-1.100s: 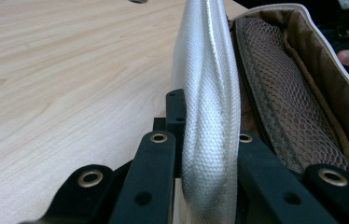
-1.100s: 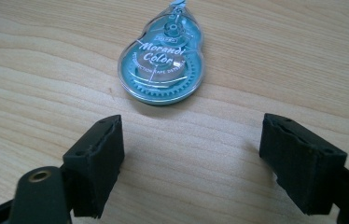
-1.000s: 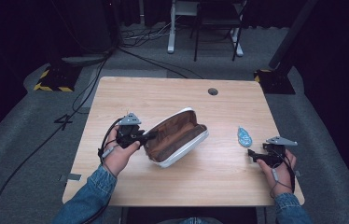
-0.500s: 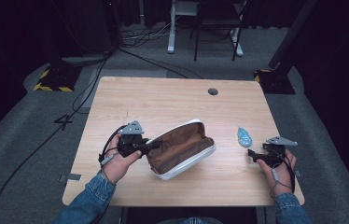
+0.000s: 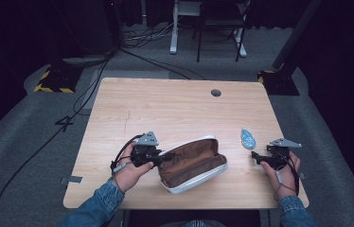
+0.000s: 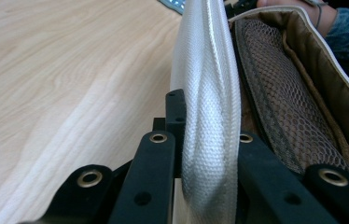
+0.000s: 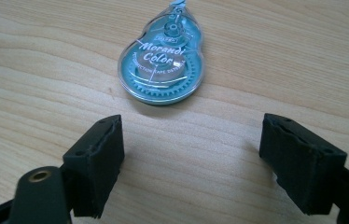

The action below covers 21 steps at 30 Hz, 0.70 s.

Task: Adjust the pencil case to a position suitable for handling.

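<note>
Pouch (image 5: 193,164) lies open on the desk (image 5: 175,109) near your edge, mesh lining up. Your left gripper (image 5: 158,157) has its jaws clamped on the pouch's white rim. Your right gripper (image 5: 255,157) rests with jaws apart, just short of the tape roller (image 7: 163,60).

A dim recording lab: lone wooden table (image 5: 175,104) on grey carpet (image 5: 28,156), floor cables (image 5: 142,52), hazard-striped stand bases (image 5: 52,80).

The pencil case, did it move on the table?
Yes. The pencil case, clamped in the left gripper, has slid toward the table's near edge, farther from the round hole.
</note>
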### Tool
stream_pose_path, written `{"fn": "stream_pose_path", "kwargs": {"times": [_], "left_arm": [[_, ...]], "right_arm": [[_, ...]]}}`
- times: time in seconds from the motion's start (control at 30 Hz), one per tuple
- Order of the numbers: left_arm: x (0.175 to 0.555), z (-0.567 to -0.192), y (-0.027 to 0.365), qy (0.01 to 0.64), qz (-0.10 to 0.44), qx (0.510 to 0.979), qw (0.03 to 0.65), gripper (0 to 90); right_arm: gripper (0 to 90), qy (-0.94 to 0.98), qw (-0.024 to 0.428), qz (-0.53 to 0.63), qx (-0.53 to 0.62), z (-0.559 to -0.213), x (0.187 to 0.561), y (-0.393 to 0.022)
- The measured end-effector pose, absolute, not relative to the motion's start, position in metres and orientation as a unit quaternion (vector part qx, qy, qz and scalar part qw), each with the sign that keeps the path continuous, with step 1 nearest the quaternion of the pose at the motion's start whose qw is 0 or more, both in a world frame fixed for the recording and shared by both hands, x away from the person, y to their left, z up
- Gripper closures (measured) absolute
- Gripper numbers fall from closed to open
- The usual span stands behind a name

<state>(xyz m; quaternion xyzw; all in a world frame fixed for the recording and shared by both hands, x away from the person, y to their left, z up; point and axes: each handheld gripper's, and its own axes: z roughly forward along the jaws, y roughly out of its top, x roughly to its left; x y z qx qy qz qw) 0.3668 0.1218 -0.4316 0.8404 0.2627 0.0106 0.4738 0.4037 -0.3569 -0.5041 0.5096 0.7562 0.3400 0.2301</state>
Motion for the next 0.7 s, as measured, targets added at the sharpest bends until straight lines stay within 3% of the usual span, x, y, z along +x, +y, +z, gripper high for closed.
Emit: {"fn": "stream_pose_path", "kwargs": {"times": [0.7], "left_arm": [[0.389,-0.463,0.107,0.259,-0.008,0.844,0.470,82.3]], "right_arm": [[22.1,0.756,0.230,0.340,0.510,-0.504,0.404,-0.357]]}}
